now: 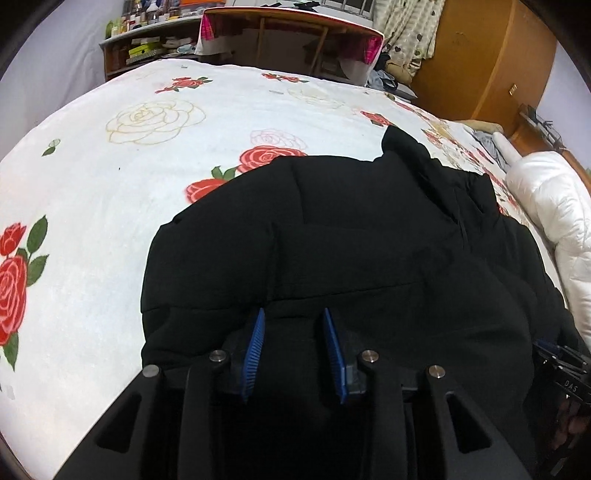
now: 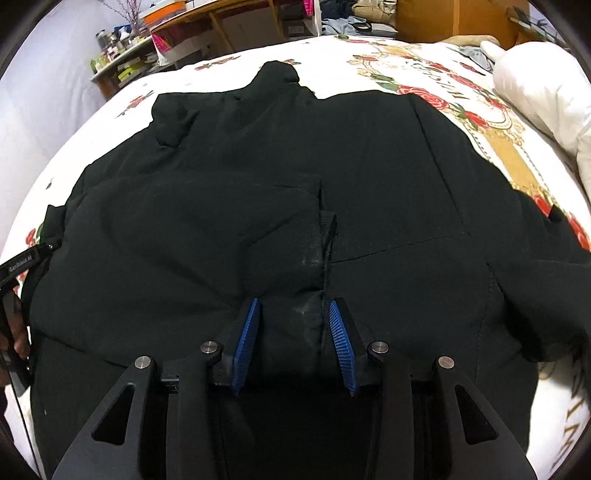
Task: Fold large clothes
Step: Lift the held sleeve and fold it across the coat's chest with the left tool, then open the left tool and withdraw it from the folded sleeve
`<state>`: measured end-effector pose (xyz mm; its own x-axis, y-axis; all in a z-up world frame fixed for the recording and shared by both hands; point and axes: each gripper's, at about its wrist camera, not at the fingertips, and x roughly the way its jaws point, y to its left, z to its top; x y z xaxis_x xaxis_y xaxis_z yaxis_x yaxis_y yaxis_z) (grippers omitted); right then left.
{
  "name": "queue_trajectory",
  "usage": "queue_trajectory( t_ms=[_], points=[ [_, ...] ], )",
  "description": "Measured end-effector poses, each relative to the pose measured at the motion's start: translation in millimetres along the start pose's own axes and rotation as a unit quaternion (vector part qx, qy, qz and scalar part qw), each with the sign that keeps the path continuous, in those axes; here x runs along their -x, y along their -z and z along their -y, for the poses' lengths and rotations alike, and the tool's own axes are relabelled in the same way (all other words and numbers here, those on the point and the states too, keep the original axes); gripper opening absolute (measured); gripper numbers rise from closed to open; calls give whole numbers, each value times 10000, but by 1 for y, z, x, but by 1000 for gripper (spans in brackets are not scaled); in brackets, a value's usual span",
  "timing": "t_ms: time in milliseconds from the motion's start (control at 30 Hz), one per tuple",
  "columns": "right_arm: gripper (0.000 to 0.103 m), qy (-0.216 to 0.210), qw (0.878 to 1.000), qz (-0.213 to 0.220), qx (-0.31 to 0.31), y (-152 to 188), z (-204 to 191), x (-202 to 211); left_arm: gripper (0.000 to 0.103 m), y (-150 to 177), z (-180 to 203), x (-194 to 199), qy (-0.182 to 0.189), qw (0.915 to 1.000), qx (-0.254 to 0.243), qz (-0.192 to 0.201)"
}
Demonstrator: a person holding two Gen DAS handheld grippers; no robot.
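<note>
I am viewing a black jacket (image 2: 258,206) lying spread on the bed (image 1: 110,184), over the rose-patterned sheet. I am seeing the left gripper (image 1: 293,349) and right gripper (image 2: 291,345) each straddling a bunch of jacket fabric at its near edge. I cannot tell whether the blue pads (image 2: 245,343) are pressing it.

Open rose-print bedspread (image 1: 110,192) fills the left and upper left of the left wrist view, while the black jacket (image 1: 351,240) blocks the centre, a white quilt (image 1: 554,206) bounds the right edge and a wooden desk (image 1: 295,26) closes the top.
</note>
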<state>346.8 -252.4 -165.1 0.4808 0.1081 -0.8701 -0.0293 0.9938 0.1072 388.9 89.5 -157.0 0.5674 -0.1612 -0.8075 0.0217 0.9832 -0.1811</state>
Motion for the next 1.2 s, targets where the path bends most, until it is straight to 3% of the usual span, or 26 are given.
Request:
queue_trajectory(
  t_ms=[133,300,467,733,833,967,1200],
  points=[
    [40,394,9986,87,355,0,-14,28,34,3,-8,32,123,9996,257,42],
    [40,378,9980,411,304,24,-18,86,34,30,-2,101,94,9990,267,341],
    [42,354,9967,701,221,66,-19,150,34,71,26,171,-10,9986,4,526],
    [42,365,9944,993,-39,133,-3,247,34,134,82,253,219,9981,-155,562],
    [47,353,9933,1081,-213,152,9,273,34,155,100,272,291,9978,-284,515],
    [47,417,9921,1134,-349,172,19,297,34,173,116,287,311,9975,-427,463],
    [47,530,9907,1159,-479,190,33,315,34,178,132,301,266,9969,-511,527]
  ],
)
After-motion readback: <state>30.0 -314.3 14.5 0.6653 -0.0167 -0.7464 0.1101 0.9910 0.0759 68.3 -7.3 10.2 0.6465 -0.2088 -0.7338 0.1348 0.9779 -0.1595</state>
